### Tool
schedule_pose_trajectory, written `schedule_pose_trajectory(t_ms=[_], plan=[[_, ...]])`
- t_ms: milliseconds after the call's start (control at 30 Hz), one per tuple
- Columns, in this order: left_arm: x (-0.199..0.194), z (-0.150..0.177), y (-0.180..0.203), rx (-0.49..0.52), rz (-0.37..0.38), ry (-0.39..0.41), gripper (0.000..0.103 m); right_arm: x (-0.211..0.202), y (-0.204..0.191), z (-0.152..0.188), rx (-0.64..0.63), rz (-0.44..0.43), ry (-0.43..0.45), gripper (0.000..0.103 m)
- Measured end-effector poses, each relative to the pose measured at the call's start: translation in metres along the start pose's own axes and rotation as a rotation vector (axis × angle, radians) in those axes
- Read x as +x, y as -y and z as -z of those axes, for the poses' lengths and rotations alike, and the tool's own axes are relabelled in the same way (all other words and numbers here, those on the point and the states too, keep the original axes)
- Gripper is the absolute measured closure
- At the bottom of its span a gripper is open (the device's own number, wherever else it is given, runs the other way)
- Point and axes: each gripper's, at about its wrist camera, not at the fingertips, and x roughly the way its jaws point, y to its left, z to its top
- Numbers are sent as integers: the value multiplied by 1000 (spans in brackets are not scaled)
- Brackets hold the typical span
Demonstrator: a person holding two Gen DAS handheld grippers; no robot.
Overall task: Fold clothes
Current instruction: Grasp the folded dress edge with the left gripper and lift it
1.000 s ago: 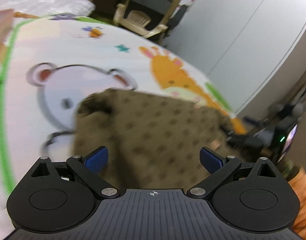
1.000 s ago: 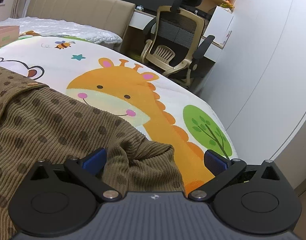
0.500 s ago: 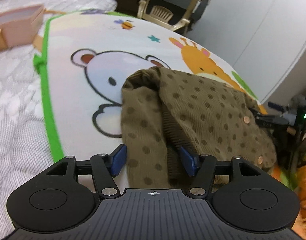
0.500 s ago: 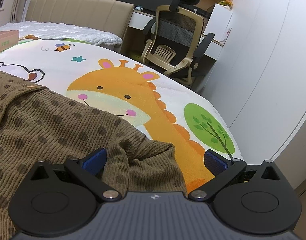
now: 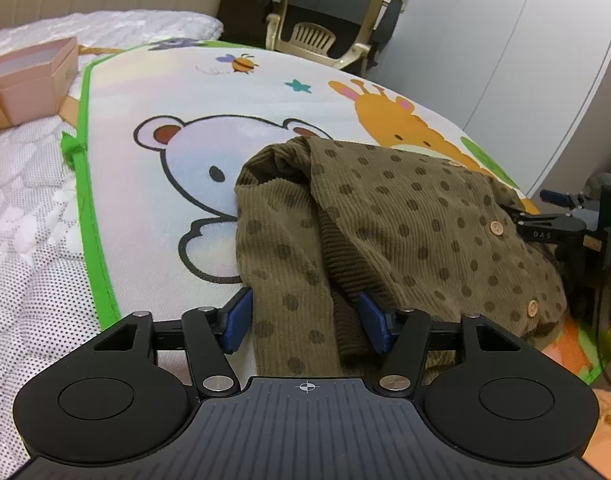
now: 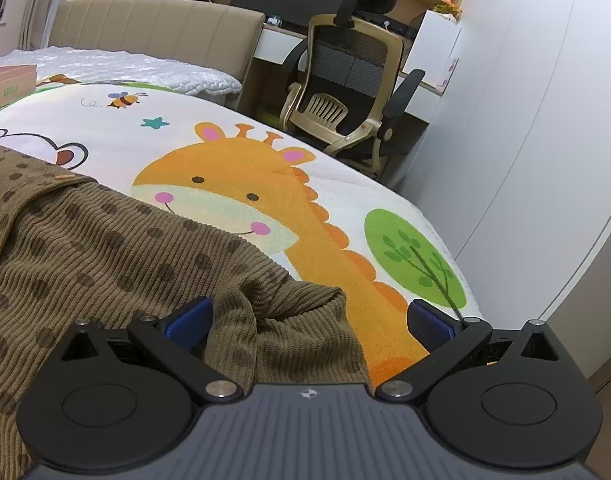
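An olive-brown dotted knit cardigan with wooden buttons lies crumpled on the cartoon animal mat. My left gripper is partly closed, its blue pads either side of a sleeve-like fold at the cardigan's left end, with gaps still showing. In the right wrist view the cardigan fills the lower left; my right gripper is wide open with a bunched corner of the knit lying between its pads. The right gripper also shows in the left wrist view at the cardigan's far right edge.
A pink box sits on the white quilted bedding to the left. An office chair and a desk stand beyond the bed. White wardrobe doors run along the right.
My left gripper swung left and settled at the cardigan's left end, its jaws narrowing from wide open around the fold. The right gripper has stayed almost still.
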Motion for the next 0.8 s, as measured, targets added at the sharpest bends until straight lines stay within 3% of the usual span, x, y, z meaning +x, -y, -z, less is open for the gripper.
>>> schedule_pose_trajectory(t_ms=[33, 100, 167, 233, 300, 333, 400, 467, 633, 733, 800], plan=[[-1, 1, 0, 8, -9, 2, 52, -7, -1, -2, 4, -4, 15, 0], [-3, 1, -3, 4, -13, 3, 59, -31, -4, -5, 24, -91, 87, 0], [-5, 1, -6, -18, -14, 2, 64, -57, -9, -7, 22, -243, 146, 0], [-11, -1, -8, -36, -37, 19, 65, -81, -18, -5, -25, -374, 182, 0], [-21, -3, -7, -43, -17, 54, 65, -93, -23, 0, -51, -427, 183, 0], [-27, -4, -7, -51, 25, 69, 63, -99, -26, 2, -62, -455, 180, 0], [-35, -5, -4, -60, 110, 86, 45, -104, -33, 11, -67, -519, 147, 0], [-34, -4, 4, -50, 181, 67, 42, -109, -41, 19, -75, -577, 113, 0], [-5, 1, 28, -25, 189, -8, 34, -108, -68, 36, -139, -602, 44, 1], [6, 4, 38, 11, 148, 0, 50, -110, -65, 34, -119, -590, 53, 1], [4, 8, 41, 34, 113, -5, 80, -117, -61, 31, -116, -569, 84, 0]])
